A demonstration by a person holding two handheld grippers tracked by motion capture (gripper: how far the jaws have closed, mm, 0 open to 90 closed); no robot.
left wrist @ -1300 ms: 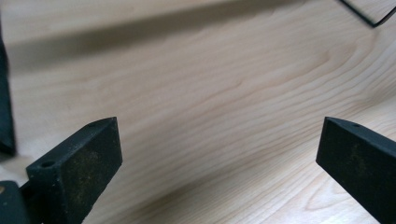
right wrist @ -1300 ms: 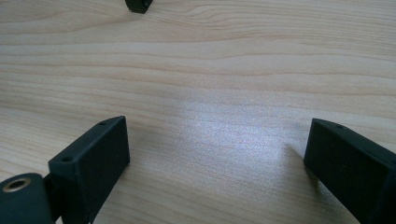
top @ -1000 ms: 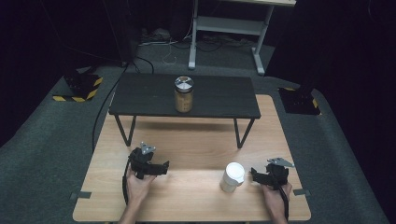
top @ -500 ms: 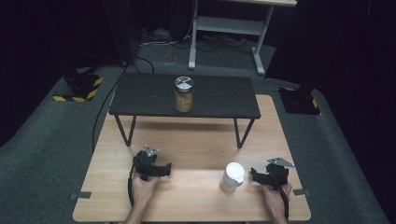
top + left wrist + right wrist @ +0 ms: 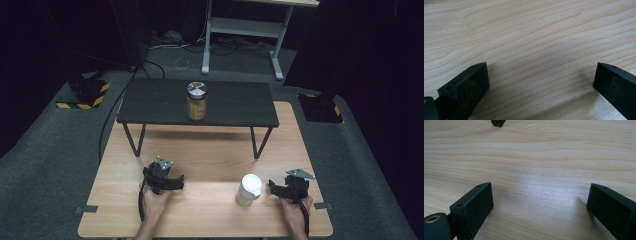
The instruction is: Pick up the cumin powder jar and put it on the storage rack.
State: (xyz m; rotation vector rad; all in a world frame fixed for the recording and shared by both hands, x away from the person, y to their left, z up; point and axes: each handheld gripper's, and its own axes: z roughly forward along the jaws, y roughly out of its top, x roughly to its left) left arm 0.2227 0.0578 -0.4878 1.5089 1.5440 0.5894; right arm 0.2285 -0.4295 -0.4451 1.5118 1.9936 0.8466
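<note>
Counting one white cup (image 5: 248, 189), one jar (image 5: 197, 100).

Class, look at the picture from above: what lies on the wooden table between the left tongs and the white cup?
Nothing: in the high view, bare wooden table separates the left tongs from the white cup.

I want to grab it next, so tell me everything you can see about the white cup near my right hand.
The white cup stands upright on the light wooden table, near its front edge. It looks plain and smooth, with a round white top; lid or rim, I cannot tell. The right gripper sits just beside it, jaws open; whether they touch is unclear. Nothing else is near it.
</note>
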